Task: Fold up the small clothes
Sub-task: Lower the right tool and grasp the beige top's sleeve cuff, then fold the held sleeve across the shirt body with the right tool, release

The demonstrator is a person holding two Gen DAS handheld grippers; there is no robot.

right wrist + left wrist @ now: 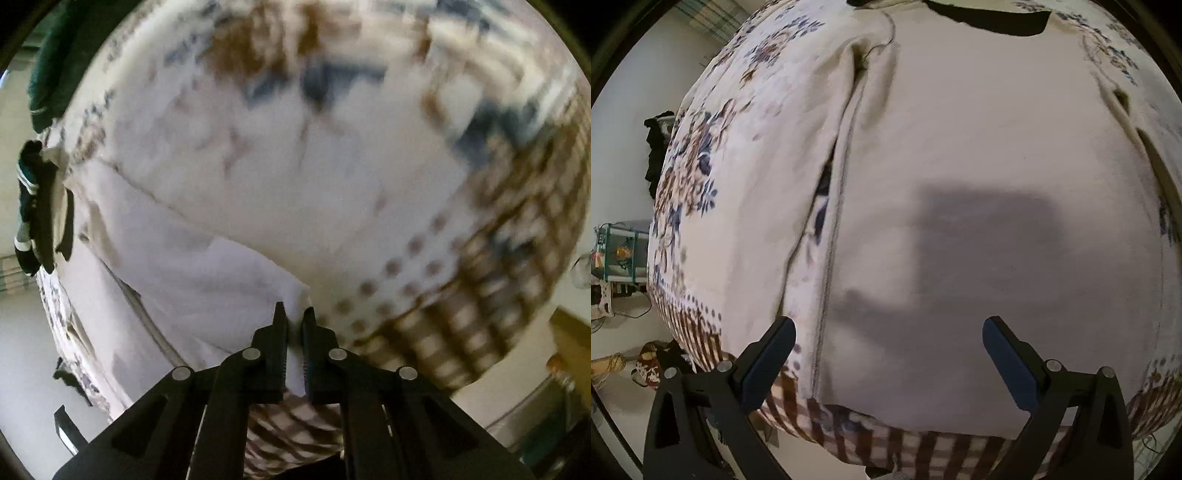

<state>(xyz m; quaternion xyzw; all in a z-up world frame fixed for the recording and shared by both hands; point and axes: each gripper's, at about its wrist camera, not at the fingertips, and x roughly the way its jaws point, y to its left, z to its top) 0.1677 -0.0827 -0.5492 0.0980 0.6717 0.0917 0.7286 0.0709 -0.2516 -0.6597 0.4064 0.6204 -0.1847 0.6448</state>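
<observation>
Our right gripper (294, 321) is clamped on a corner of the cream garment (960, 155), which lies flat on the floral blanket (701, 177); our left gripper (888, 332) hovers above it, fingers apart. To fold cleanly, we should lift low and carry the corner straight across.

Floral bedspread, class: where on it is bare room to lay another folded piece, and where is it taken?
The floral bedspread is bare in a strip left of the cream knit garment, and a narrower strip at its right edge. The middle is taken by the garment. The left gripper hovers open; the right gripper pinches a garment corner.
</observation>
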